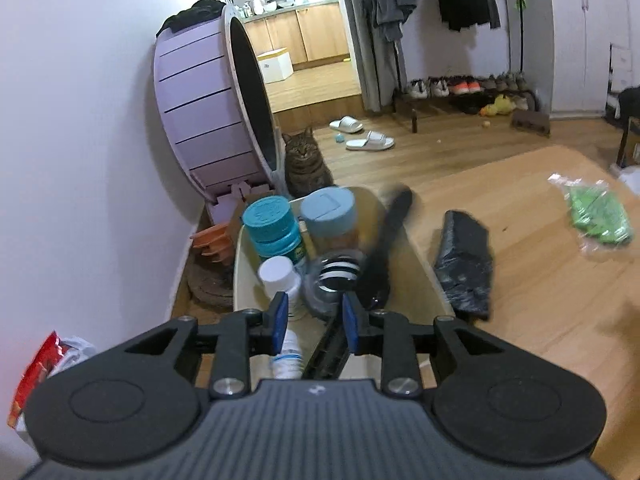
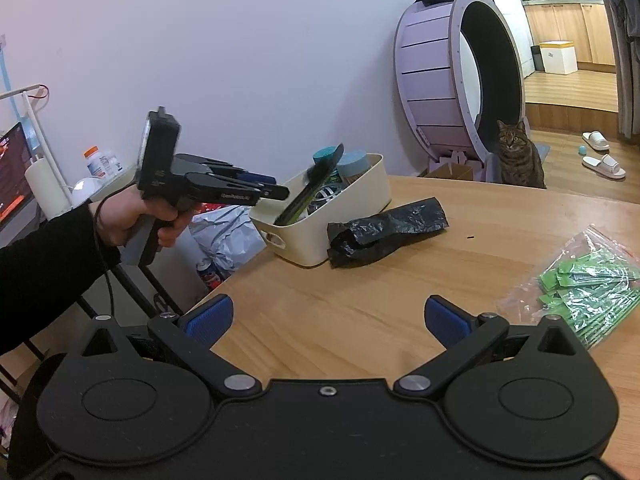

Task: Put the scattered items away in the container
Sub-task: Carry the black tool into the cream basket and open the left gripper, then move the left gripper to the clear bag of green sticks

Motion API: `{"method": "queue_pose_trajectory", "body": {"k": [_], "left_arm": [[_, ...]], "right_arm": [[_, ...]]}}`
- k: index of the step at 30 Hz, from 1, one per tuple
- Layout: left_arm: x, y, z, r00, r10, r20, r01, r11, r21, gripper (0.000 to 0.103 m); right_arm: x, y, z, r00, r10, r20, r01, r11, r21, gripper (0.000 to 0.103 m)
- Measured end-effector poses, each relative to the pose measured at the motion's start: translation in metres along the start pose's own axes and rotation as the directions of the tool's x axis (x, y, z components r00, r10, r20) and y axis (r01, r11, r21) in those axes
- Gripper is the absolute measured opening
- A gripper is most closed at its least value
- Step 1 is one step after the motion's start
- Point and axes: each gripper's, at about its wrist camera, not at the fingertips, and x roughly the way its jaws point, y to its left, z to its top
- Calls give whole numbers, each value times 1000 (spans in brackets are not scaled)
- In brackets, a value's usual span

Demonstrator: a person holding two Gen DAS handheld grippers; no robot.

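2 items lie outside the cream container (image 2: 320, 246) on the wooden table (image 2: 360, 280): a black plastic bag bundle (image 2: 384, 228), touching the container's right wall, and a clear zip bag of green sachets (image 2: 580, 292), well apart at the right edge of the table.

I judge both to be light and soft. The black bundle is crumpled film; it will give under the pads and may slip, so a hold across its thick middle, where the folds are many, seems best. The zip bag is smooth and floppy. Its sachets may slide to 1 end when lifted, so a hold near the sealed top edge or over the packed middle looks safer.

Inside the container a black long-handled brush (image 1: 384, 240) leans, blurred, beside a teal-lidded jar (image 1: 272, 216) and a white-capped bottle (image 1: 278, 272).

Above the near end of the container hangs the left gripper (image 1: 314, 304). Its jaws stand a little apart and, as far as I can see, press on nothing. Over the bare near part of the table the right gripper (image 2: 328, 312) is held, wide apart and empty.

Far behind, on the floor, a tabby cat (image 2: 518, 156) sits and watches.
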Motion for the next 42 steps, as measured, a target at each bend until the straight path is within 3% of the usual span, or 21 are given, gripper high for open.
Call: {"method": "queue_pose_trajectory", "body": {"k": [5, 11, 25, 32, 35, 42], "left_arm": [[-23, -23, -6, 996, -81, 45, 83, 995, -56, 43], [-29, -72, -14, 982, -174, 68, 178, 983, -45, 49], [12, -168, 4, 918, -384, 94, 390, 920, -48, 58], [45, -206, 24, 904, -423, 64, 426, 904, -33, 63], [57, -220, 30, 909, -415, 44, 416, 909, -15, 70], [81, -232, 38, 911, -411, 17, 411, 911, -12, 74]], "right_arm": [[-5, -4, 2, 1000, -20, 18, 20, 1000, 10, 103], [-17, -17, 5, 997, -70, 44, 69, 997, 27, 103], [-62, -69, 1, 962, -255, 93, 245, 964, 105, 103], [-70, -89, -4, 942, -322, 94, 307, 940, 149, 103], [-75, -97, -6, 938, -333, 99, 314, 934, 172, 103], [-78, -109, -11, 931, -352, 97, 329, 924, 197, 103]]}}
